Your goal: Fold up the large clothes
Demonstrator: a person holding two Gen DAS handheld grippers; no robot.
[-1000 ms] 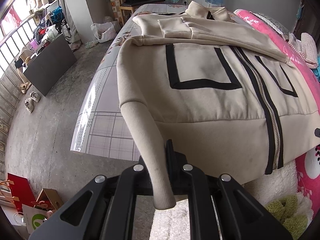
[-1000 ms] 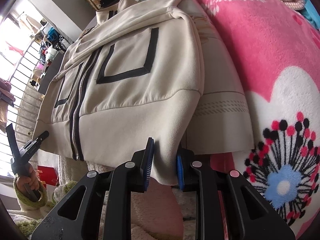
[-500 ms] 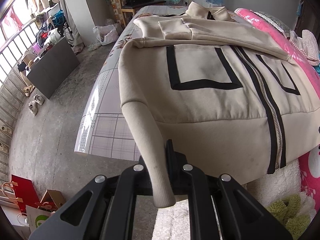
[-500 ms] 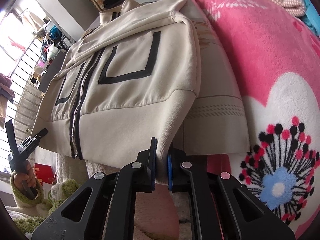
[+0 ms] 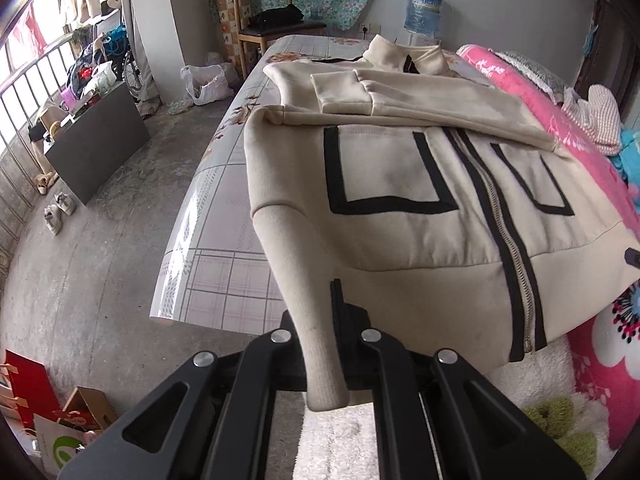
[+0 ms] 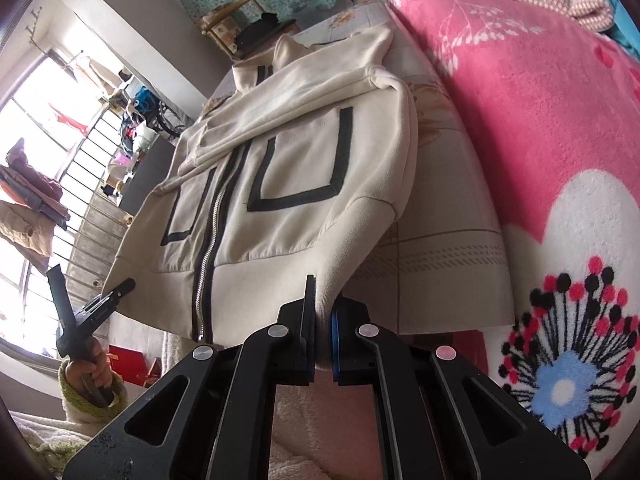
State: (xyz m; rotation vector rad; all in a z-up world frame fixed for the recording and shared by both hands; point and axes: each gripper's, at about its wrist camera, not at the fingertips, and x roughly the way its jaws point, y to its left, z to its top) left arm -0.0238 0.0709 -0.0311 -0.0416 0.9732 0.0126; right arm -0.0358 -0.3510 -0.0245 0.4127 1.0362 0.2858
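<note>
Left gripper (image 5: 320,316) clamped on the ribbed hem corner on the jacket's left side; cloth pinched between the jaws, tail hanging out below. Right gripper (image 6: 323,312) closed on the opposite hem corner, blue pads (image 6: 334,334) tight against the fabric. Both corners lifted off the near edge of the bed (image 5: 208,280).

Jacket (image 5: 400,184) lies face up, zipper (image 5: 508,248) shut, sleeves already crossed over the chest. Collar at the far end, hem at the near end, so the long axis runs straight away from both grippers. Zipper line sits roughly midway between them; neither arm is clearly nearer the collar.

Pink blanket (image 6: 520,120) lies just right of the jacket; floor drops off on the left.

Judgement: next move is hem carried far, toward the collar, both hands in parallel along the zipper axis. Uneven travel would skew the fold.
</note>
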